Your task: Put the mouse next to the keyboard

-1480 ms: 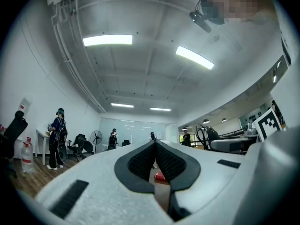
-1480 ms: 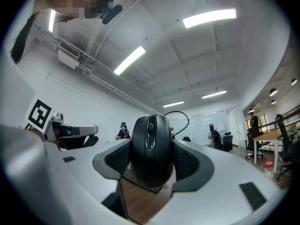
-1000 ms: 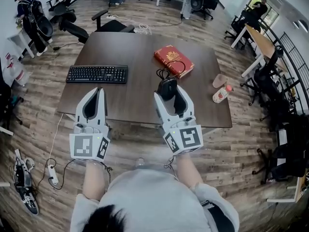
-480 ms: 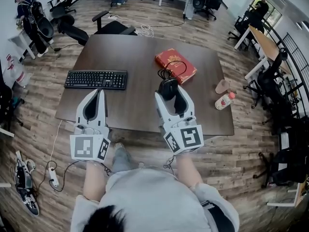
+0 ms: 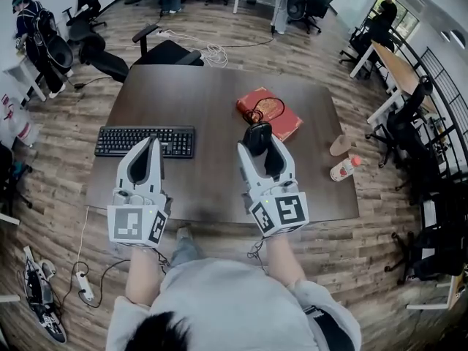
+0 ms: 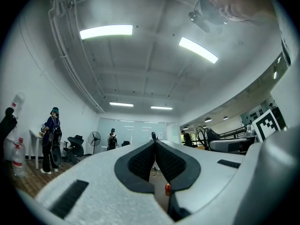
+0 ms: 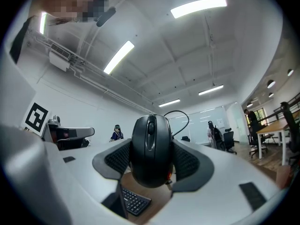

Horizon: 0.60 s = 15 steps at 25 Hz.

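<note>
– Between the right gripper's (image 5: 257, 139) jaws, item one?
– Mouse (image 5: 256, 132): black, wired. Both pads pinch its flanks. It is held above the table (image 5: 205, 93), just beside the red book (image 5: 269, 113). Its cable (image 5: 272, 102) loops over the book's cover.
– Keyboard (image 5: 117, 142)?
– Black, flat on the table's left part, well apart from the mouse.
– Left gripper (image 5: 151, 143)?
– Jaws pressed together, nothing between them. The tip overlaps the keyboard's near edge in the head view; whether they touch cannot be told.
– Remainder?
– One bottle (image 5: 342, 168), lying near the table's right edge, and a tan object (image 5: 340, 145) beside it, unidentified.
</note>
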Each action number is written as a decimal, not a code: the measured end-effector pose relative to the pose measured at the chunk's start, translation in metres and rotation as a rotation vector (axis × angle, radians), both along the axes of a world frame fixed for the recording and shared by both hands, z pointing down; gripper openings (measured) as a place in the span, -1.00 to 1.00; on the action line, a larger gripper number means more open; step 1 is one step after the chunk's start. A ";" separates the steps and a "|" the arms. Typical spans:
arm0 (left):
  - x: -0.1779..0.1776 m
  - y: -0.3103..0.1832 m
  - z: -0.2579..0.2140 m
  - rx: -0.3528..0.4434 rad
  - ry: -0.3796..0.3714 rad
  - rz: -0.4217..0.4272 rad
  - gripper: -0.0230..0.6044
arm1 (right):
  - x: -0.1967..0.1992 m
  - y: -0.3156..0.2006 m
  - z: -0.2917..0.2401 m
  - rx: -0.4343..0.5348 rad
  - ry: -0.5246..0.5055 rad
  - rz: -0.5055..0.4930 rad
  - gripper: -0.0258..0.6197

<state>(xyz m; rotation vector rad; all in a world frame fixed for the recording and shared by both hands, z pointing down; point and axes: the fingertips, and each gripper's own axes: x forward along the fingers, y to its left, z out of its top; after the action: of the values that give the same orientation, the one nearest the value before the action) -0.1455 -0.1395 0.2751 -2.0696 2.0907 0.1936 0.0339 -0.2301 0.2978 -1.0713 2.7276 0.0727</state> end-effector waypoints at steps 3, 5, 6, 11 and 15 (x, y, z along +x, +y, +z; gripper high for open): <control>-0.022 -0.022 -0.001 -0.002 0.000 0.018 -0.90 | -0.020 -0.020 0.000 -0.007 -0.007 0.017 -0.12; -0.035 -0.037 -0.002 -0.004 -0.001 0.032 -0.90 | -0.032 -0.033 0.001 -0.014 -0.009 0.033 -0.12; -0.042 -0.045 -0.002 -0.006 -0.003 0.039 -0.90 | -0.038 -0.039 0.002 -0.018 -0.008 0.041 -0.12; -0.076 -0.077 0.003 -0.017 0.002 0.073 -0.90 | -0.067 -0.066 0.009 -0.036 -0.002 0.079 -0.12; -0.093 -0.099 0.007 -0.027 0.010 0.107 -0.90 | -0.081 -0.082 0.017 -0.056 0.007 0.115 -0.12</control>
<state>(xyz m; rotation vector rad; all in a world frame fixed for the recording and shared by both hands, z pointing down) -0.2386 -0.2383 0.2821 -2.2027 1.9998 0.1923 -0.0467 -0.3123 0.3144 -1.2453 2.6868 0.0183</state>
